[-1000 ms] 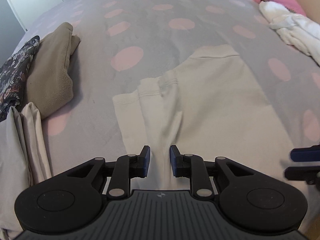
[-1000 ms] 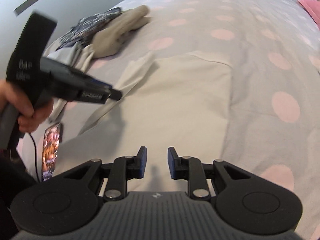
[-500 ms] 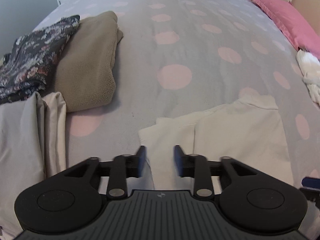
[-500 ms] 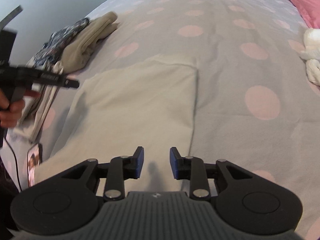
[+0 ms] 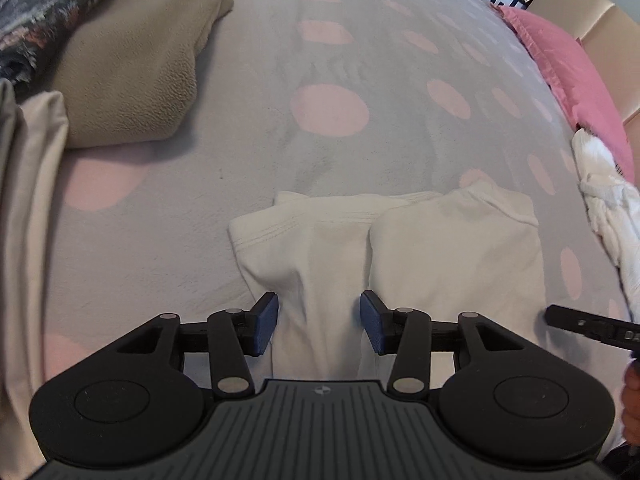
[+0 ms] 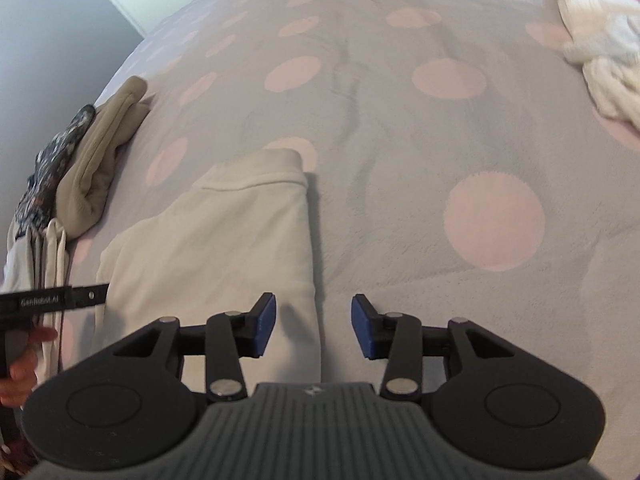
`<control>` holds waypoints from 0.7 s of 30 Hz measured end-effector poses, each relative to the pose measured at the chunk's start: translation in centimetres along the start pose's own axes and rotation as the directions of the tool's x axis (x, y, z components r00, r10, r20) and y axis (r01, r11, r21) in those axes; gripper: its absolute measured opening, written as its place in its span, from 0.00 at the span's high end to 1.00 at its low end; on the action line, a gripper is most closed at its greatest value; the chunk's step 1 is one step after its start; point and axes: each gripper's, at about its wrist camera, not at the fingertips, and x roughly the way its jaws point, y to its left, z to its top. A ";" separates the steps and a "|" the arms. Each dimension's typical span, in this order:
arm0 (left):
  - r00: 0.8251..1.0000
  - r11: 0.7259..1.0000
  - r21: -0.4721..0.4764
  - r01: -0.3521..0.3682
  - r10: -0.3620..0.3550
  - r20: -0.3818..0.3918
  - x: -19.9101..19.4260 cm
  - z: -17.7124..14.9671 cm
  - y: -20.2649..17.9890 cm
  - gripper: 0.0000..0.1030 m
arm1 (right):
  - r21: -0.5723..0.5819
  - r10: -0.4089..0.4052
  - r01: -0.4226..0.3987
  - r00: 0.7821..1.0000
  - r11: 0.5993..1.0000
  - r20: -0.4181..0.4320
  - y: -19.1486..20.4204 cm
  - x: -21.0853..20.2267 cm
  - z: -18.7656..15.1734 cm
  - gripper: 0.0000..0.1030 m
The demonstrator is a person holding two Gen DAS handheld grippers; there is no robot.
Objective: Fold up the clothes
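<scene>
A cream garment (image 5: 452,264) lies flat on the bed, its sleeve folded back alongside the body. My left gripper (image 5: 318,320) hovers over the near part of that sleeve. Its jaws are opening, the cloth passes below and between the blue pads, and neither pad presses on it. My right gripper (image 6: 314,322) is over the right edge of the cream garment (image 6: 224,240). Its jaws are opening too, one finger over cloth and the other over the bedspread. Each gripper's tip shows in the other's view: the right gripper (image 5: 592,326) and the left gripper (image 6: 60,300).
The grey bedspread (image 5: 328,168) has pink dots. A folded tan fleece (image 5: 132,68), a dark floral garment (image 5: 44,4) and beige cloth (image 5: 28,200) lie at the left. A crumpled white garment (image 5: 604,208) and a pink pillow (image 5: 572,64) are at the right.
Both pairs of jaws have spread wider. Both views have rolled and shifted, so the cream garment sits closer under the fingers. The left gripper has slid towards the left edge of the right wrist view.
</scene>
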 end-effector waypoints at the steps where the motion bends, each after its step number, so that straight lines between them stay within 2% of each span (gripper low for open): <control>1: 1.000 1.000 -0.010 0.017 -0.017 0.001 0.1 0.2 0.2 0.58 | 0.011 0.008 -0.008 1.000 1.000 -0.008 -0.2 0.4 0.2 0.56; 4: 0.995 0.994 -0.042 0.098 -0.098 0.005 -0.1 0.4 1.3 0.57 | 0.032 0.036 -0.035 0.999 0.999 -0.023 -0.5 1.3 0.6 0.55; 7: 0.978 0.975 -0.074 0.209 -0.209 0.007 -0.6 0.5 2.6 0.55 | 0.047 0.063 -0.062 0.998 0.997 -0.028 -0.8 1.7 0.8 0.55; 9: 0.957 0.955 -0.068 0.287 -0.289 -0.019 -0.7 0.5 2.9 0.39 | 0.059 0.078 -0.076 0.996 0.995 -0.031 -1.0 1.9 0.9 0.54; 11: 0.936 0.936 -0.035 0.351 -0.352 -0.006 -1.2 0.3 2.7 0.30 | 0.063 0.087 -0.085 0.996 0.994 -0.031 -1.2 2.0 0.9 0.53; 12: 0.931 0.931 -0.020 0.364 -0.364 0.003 -1.4 0.3 2.5 0.29 | 0.062 0.091 -0.089 0.995 0.994 -0.031 -1.2 2.0 0.9 0.53; 14: 0.937 0.937 0.015 0.350 -0.350 0.010 -2.0 0.2 1.5 0.29 | 0.061 0.096 -0.094 0.995 0.994 -0.030 -1.1 2.0 0.9 0.53; 17: 0.977 0.970 0.123 0.209 -0.212 0.014 -2.2 -0.2 -0.7 0.29 | 0.061 0.100 -0.098 0.995 0.993 -0.029 -1.2 2.1 0.9 0.53; 18: 0.990 0.978 0.162 0.133 -0.140 0.035 -2.3 -0.5 -1.3 0.30 | 0.060 0.101 -0.099 0.995 0.993 -0.028 -1.2 2.1 0.9 0.53; 20: 0.998 0.976 0.214 0.046 -0.056 0.037 -2.1 -1.0 -2.1 0.37 | 0.058 0.101 -0.100 0.995 0.993 -0.027 -1.2 2.1 0.8 0.52; 21: 0.999 0.976 0.212 0.040 -0.046 0.022 -1.9 -1.4 -1.9 0.38 | 0.057 0.101 -0.100 0.995 0.993 -0.026 -1.2 2.1 0.8 0.52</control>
